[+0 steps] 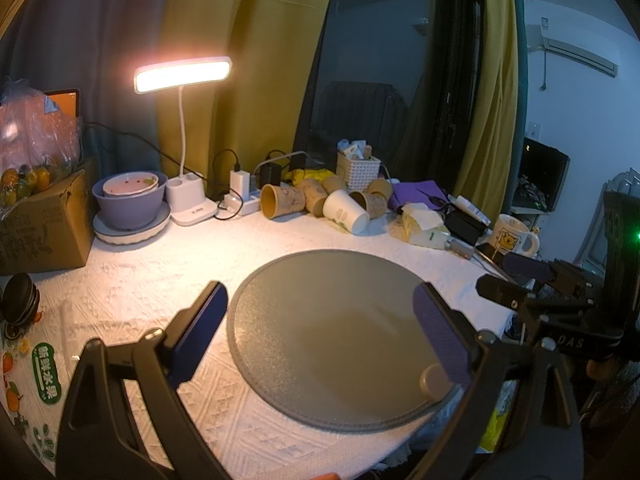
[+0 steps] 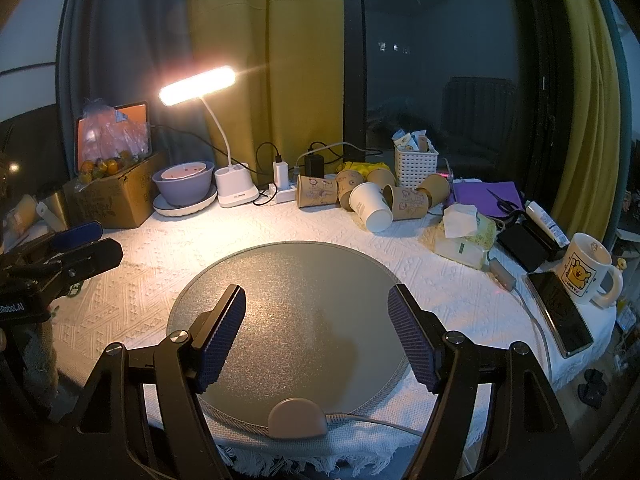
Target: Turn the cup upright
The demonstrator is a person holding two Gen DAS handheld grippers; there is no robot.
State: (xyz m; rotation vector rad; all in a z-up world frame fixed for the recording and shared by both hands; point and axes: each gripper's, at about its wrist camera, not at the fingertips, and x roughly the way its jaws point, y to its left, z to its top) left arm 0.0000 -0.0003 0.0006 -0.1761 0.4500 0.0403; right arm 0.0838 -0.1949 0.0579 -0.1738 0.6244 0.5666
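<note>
Several paper cups lie on their sides at the back of the table: a white cup (image 1: 346,212) (image 2: 371,207) with brown printed cups (image 1: 282,201) (image 2: 316,192) around it. A round grey mat (image 1: 336,332) (image 2: 288,316) lies in front of them with nothing on it. My left gripper (image 1: 320,320) is open and empty above the mat's near side. My right gripper (image 2: 316,324) is open and empty above the mat; it also shows in the left wrist view (image 1: 520,280) at the right edge. The left gripper shows at the left edge of the right wrist view (image 2: 80,244).
A lit desk lamp (image 2: 234,190), stacked bowls (image 2: 184,184), a cardboard box (image 2: 116,196), a power strip (image 2: 286,192), a white basket (image 2: 416,166), tissues (image 2: 464,232), a phone (image 2: 560,312) and a cartoon mug (image 2: 588,274) ring the table. A white cloth (image 2: 140,280) covers it.
</note>
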